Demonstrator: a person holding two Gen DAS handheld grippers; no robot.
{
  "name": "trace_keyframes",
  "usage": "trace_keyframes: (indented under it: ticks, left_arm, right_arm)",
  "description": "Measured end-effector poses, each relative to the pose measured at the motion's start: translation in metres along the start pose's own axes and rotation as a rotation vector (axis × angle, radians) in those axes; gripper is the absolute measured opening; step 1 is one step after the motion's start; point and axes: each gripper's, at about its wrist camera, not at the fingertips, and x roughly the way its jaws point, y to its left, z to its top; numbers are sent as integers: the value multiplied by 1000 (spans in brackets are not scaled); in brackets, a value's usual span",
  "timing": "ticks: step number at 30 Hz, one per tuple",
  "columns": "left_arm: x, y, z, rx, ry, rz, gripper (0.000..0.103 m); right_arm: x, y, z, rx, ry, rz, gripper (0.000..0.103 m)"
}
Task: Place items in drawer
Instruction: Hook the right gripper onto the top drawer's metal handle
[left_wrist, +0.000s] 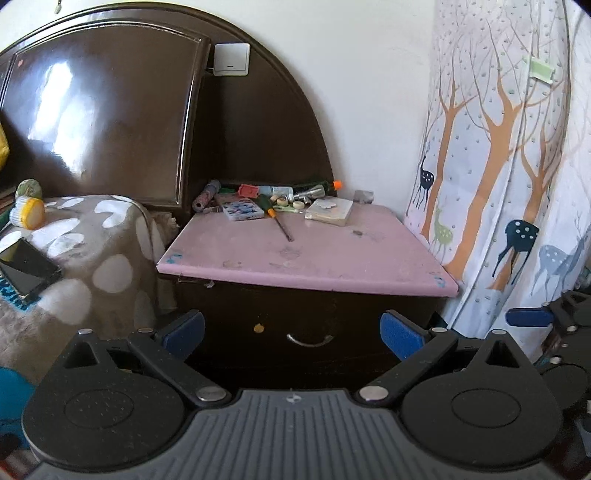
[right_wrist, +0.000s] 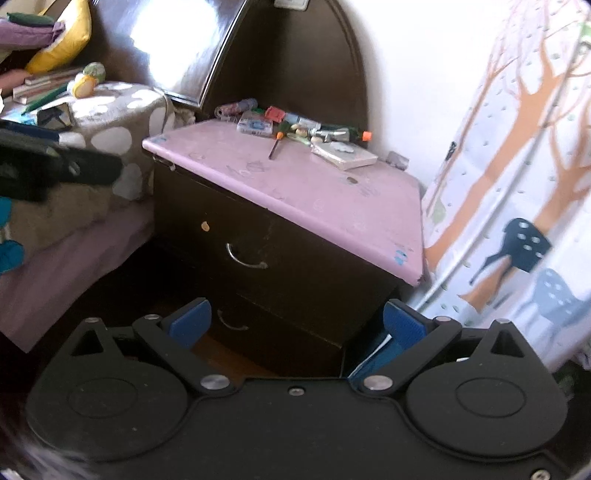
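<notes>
room: bedroom corner, white wall, dark glossy headboard (left_wrist: 110, 110) on the left, a tree-and-deer curtain (left_wrist: 498, 166) on the right
bed: spotted brown blanket (left_wrist: 96, 236) just beside the nightstand, a black phone (left_wrist: 26, 273) lying on it
nightstand: dark wood cabinet (right_wrist: 295, 258) with a pink top (left_wrist: 306, 254), scuffed, blue marks at both front corners
drawers: two, both shut; upper drawer (left_wrist: 295, 332) has a curved metal handle (left_wrist: 309, 340), the lower drawer (right_wrist: 258, 332) has one too
left gripper (left_wrist: 291, 332): blue pads spread wide, holding nothing, touching nothing, hanging in front of the upper drawer with the handle between its fingers in view
right gripper (right_wrist: 295, 325): fingers wide apart too, empty, lower and off to the side, the lower drawer's handle near its left pad
items: all at the back of the pink top, well apart from both grippers
counted: one screwdriver (left_wrist: 275, 218) with a green grip, shaft pointing forward; one flat cream box (left_wrist: 328, 212); one patterned case (left_wrist: 240, 208); one red piece (left_wrist: 248, 191); one orange-capped tube (left_wrist: 317, 186)
small bits: a few pale round pieces near the screwdriver, too small to count
</notes>
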Motion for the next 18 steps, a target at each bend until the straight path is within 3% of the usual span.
trace_keyframes:
  ticks: [9,16,17,18]
  left_arm:
    - [30,31,-21,-38,-34,-14,102]
    - [53,50,-30,-26,16,-15,102]
    - [56,54,-31,-33,27,-23,102]
    - [58,56,-31,-33,29,-26,102]
  right_arm:
    - [71,11,13,-97,56,3,100]
    - [130,48,12,-339,64,50,98]
    - [139,54,11,-389,68,53,91]
    - [148,59,10,-438,72,55,61]
